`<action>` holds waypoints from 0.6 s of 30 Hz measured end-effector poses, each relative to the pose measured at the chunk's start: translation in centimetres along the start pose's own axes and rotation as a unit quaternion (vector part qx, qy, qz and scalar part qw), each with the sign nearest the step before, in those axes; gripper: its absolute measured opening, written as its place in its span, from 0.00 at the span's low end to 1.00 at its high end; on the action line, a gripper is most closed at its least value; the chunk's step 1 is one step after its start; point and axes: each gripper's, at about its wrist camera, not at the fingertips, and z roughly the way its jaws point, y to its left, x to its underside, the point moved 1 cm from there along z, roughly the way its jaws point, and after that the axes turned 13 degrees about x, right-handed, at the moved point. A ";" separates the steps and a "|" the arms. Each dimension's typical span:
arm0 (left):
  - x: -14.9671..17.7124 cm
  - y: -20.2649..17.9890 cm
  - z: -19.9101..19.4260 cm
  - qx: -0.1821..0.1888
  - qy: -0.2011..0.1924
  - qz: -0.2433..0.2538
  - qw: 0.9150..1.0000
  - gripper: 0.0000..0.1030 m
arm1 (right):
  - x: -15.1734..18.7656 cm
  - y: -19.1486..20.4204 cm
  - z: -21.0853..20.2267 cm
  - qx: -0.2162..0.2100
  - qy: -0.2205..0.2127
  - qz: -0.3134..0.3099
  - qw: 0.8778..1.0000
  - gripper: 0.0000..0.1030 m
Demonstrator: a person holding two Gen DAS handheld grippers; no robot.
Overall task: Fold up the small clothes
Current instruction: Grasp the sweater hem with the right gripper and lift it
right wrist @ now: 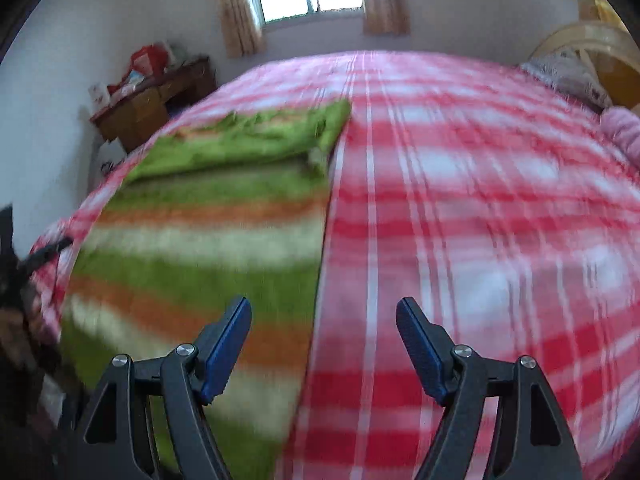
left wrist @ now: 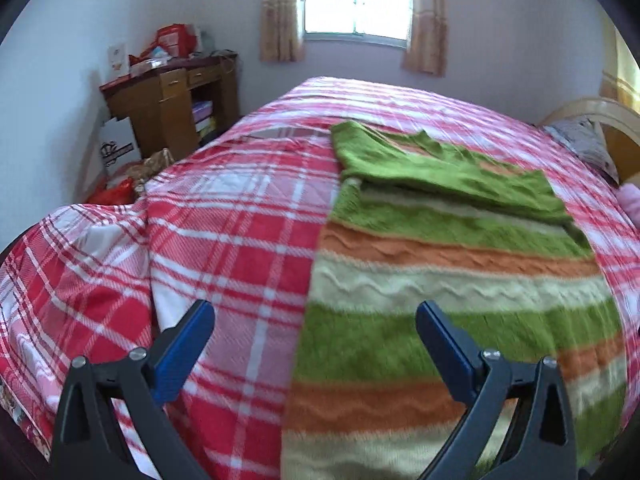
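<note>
While both grippers hover spread and empty, striped sweater [left wrist: 460, 280] runs lengthwise away; left gripper [left wrist: 316, 344] straddles left edge, right gripper [right wrist: 324, 332] right edge.

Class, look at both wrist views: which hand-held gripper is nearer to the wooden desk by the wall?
Left. The left hand-held gripper hovers at the striped sweater's desk-side edge; the right hand-held gripper is at its far edge from the wooden desk.

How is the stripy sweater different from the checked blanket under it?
The sweater has green, orange and cream stripes; the blanket is red-and-white plaid. The sweater is small, with its top folded over; the blanket covers the whole bed. Both lie flat.
</note>
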 end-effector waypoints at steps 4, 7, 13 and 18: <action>1.1 -1.2 0.3 0.001 0.016 0.012 1.000 1.00 | 3.7 0.9 0.1 -0.014 0.035 -0.003 0.999 0.65; 1.7 -2.1 -0.3 0.012 0.014 0.019 1.000 1.00 | 5.3 2.2 0.1 -0.029 0.054 -0.010 0.998 0.58; 2.4 -3.1 -1.4 -0.001 0.012 0.045 0.999 1.00 | 6.6 4.5 -0.2 -0.074 0.097 -0.036 0.992 0.49; 2.2 -2.5 -2.3 0.001 -0.002 0.041 0.999 1.00 | 7.6 4.8 0.5 -0.098 0.119 -0.008 0.988 0.48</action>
